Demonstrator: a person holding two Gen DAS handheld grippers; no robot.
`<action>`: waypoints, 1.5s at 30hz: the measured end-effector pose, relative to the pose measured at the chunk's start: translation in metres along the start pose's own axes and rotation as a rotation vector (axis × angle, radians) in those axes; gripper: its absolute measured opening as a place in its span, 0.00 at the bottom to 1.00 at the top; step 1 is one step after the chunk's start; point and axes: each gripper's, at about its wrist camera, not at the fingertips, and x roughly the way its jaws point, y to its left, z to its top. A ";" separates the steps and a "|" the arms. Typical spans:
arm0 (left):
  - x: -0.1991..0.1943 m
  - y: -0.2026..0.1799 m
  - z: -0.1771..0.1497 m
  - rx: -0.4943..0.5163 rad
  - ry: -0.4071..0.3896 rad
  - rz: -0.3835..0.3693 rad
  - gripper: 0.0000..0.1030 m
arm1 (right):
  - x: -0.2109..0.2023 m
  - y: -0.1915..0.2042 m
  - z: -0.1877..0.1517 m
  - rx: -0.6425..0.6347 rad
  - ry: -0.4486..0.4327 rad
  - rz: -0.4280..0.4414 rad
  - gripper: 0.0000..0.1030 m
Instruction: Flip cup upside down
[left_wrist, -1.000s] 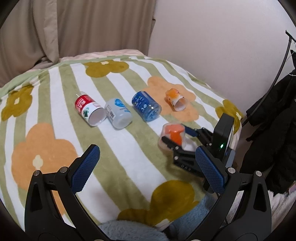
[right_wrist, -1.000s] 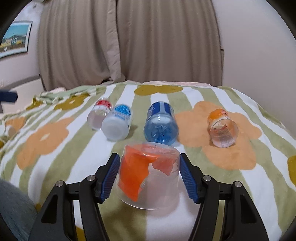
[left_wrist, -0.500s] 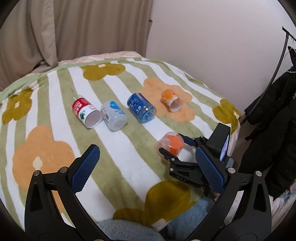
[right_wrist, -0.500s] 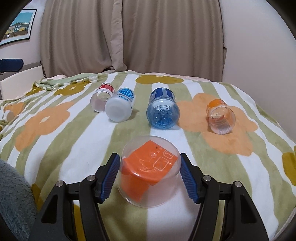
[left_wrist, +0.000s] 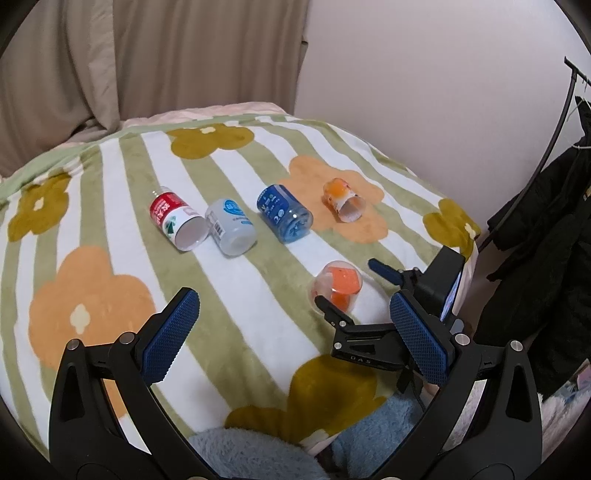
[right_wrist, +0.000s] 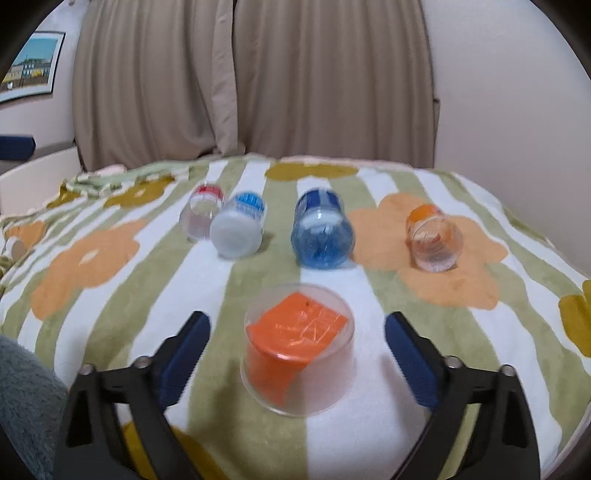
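Observation:
A clear plastic cup with an orange label (right_wrist: 298, 347) stands upside down, mouth down, on the striped flower blanket (right_wrist: 110, 258). My right gripper (right_wrist: 295, 332) is open, its blue pads apart from the cup on both sides. In the left wrist view the same cup (left_wrist: 337, 286) stands between the right gripper's fingers (left_wrist: 334, 314). My left gripper (left_wrist: 291, 332) is open and empty, held above the blanket's near part.
Several cups lie on their sides in a row behind: red-labelled (left_wrist: 177, 218), white with blue label (left_wrist: 231, 227), blue (left_wrist: 284, 214), small orange (left_wrist: 342, 199). A wall and dark hanging coats (left_wrist: 546, 258) are at the right. Curtains (right_wrist: 258, 81) hang behind the bed.
The right gripper's jaws have opened and let go of the orange-labelled cup, which now stands free, mouth down. The left gripper has risen slightly.

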 end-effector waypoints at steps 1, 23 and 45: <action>0.000 0.001 0.000 0.000 -0.001 0.001 1.00 | 0.000 0.000 0.000 0.001 0.006 -0.008 1.00; -0.083 -0.025 0.031 0.037 -0.353 0.108 1.00 | -0.183 0.006 0.119 -0.019 -0.229 -0.148 1.00; -0.116 -0.055 0.038 0.129 -0.553 0.128 1.00 | -0.258 -0.009 0.139 0.109 -0.303 -0.451 1.00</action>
